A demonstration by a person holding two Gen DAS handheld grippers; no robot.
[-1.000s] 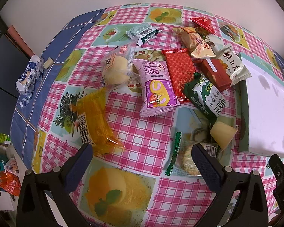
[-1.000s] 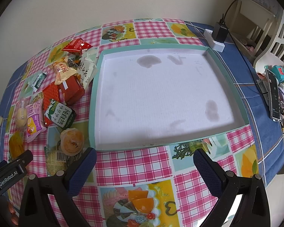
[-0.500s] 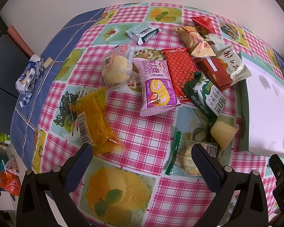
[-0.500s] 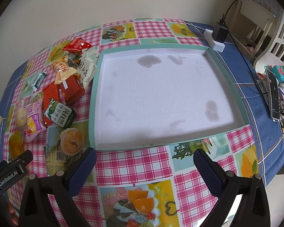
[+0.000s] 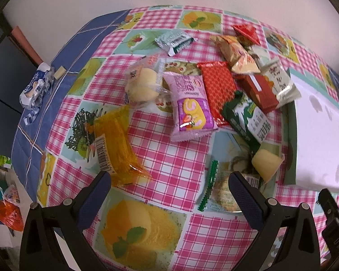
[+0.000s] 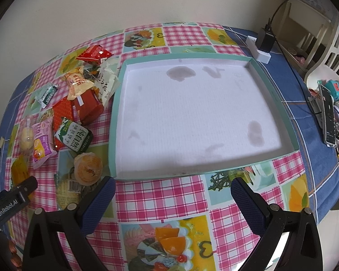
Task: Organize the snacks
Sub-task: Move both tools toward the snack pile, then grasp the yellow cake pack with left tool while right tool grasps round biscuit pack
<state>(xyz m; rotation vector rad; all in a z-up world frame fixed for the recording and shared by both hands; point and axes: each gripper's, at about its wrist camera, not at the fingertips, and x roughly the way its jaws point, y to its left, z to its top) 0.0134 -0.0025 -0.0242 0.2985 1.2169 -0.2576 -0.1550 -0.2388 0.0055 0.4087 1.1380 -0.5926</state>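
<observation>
Desk: a desk [image 6: 160, 194] is being covered by a glossy pink-checked cloth with fruit pictures, blue at the edges; a plain pale wall is being seen behind it.
Room: a charger [image 6: 263, 45] and a phone [image 6: 328, 122] are being seen at the desk's right side.
Left claw [image 5: 169, 188]: it is being held wide open above the desk, nothing gripped or touched.
Right claw [image 6: 173, 188]: it is being held wide open before the tray, nothing gripped.
Tray [image 6: 115, 122]: square, shallow, teal-rimmed, with a stained white floor, nothing lying in it.
Snacks: crinkly foil and clear packets are being left heaped just left of the tray; an orange packet [image 5: 115, 146], a pink packet [image 5: 191, 110], a green packet [image 5: 246, 119] and a round jelly cup [image 6: 88, 168].
</observation>
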